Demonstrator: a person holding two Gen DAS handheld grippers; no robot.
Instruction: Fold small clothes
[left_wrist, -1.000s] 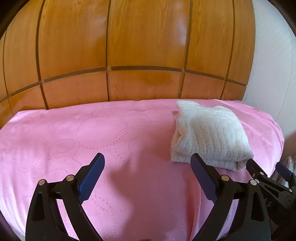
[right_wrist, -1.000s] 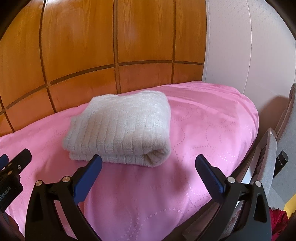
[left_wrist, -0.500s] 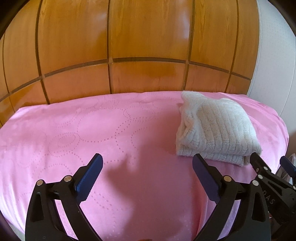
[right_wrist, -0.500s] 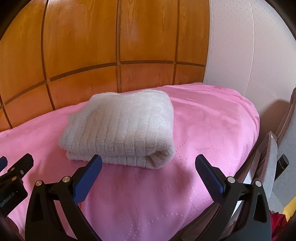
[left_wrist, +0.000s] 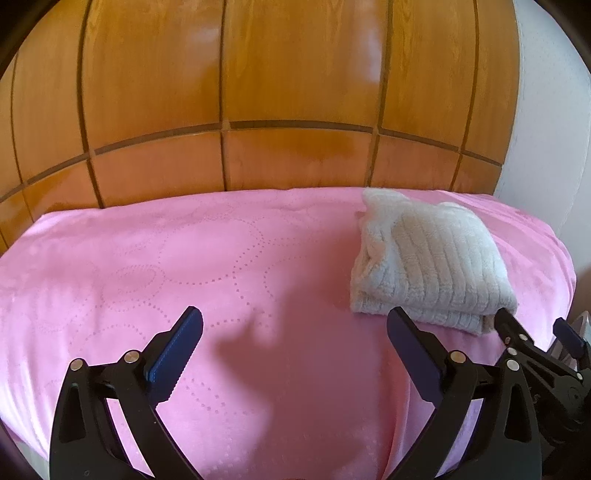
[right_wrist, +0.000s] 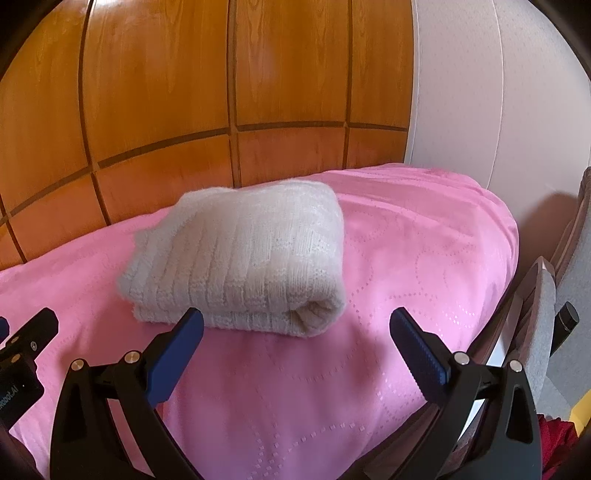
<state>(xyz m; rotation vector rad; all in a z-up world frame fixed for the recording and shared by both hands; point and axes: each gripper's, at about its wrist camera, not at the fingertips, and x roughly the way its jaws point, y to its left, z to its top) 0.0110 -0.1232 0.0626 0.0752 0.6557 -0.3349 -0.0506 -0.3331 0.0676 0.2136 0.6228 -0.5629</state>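
Left gripper (left_wrist: 295, 321) hovering over pink bedspread (left_wrist: 147, 266), angling downward, jaws spread wide, nothing between. Right gripper (right_wrist: 295, 321) hanging just beside it on right, same downward tilt, jaws gaping, empty. Folded cream knit garment (right_wrist: 240, 266) lying on far right part of bedspread, just beyond right gripper, untouched. Wooden headboard (left_wrist: 258, 92) standing behind.

Left gripper (left_wrist: 294, 325) spread slightly wider

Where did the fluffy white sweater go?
The folded white sweater lies on the pink bedspread, near the wooden headboard. In the left wrist view it sits at the right side.
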